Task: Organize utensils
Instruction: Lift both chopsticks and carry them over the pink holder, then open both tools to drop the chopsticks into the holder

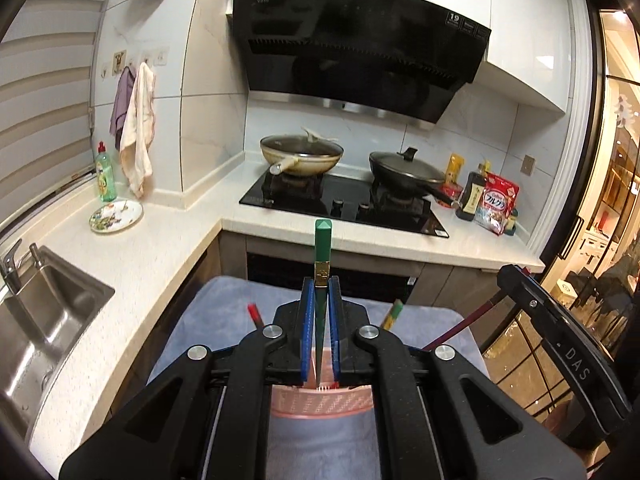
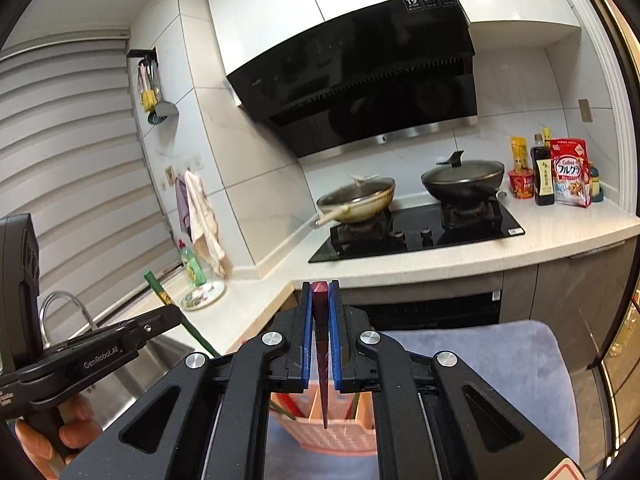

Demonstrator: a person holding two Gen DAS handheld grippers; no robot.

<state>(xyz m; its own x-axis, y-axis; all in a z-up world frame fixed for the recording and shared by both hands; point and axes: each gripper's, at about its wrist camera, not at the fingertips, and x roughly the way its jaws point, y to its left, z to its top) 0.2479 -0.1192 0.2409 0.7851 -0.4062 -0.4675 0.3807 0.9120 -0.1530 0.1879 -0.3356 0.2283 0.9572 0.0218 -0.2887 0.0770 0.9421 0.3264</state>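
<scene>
I am standing in a home kitchen. A black slanted range hood (image 1: 360, 36) hangs over a black glass gas hob (image 1: 344, 204), and on it sit a cream wok (image 1: 302, 154) and a dark lidded pan (image 1: 406, 170). The pale stone tabletop (image 1: 160, 248) wraps round the corner to a steel sink (image 1: 44, 320) with a tap. By the window blinds (image 1: 44, 112) stand a green bottle of dish soap (image 1: 105, 174) and a patterned plate (image 1: 116, 216); cloths (image 1: 136, 128) hang from wall hooks, and ladles hang higher up. At the far right are a soy sauce bottle (image 2: 542, 178) and a red cereal bag (image 2: 570, 172). White cupboards run above.
</scene>
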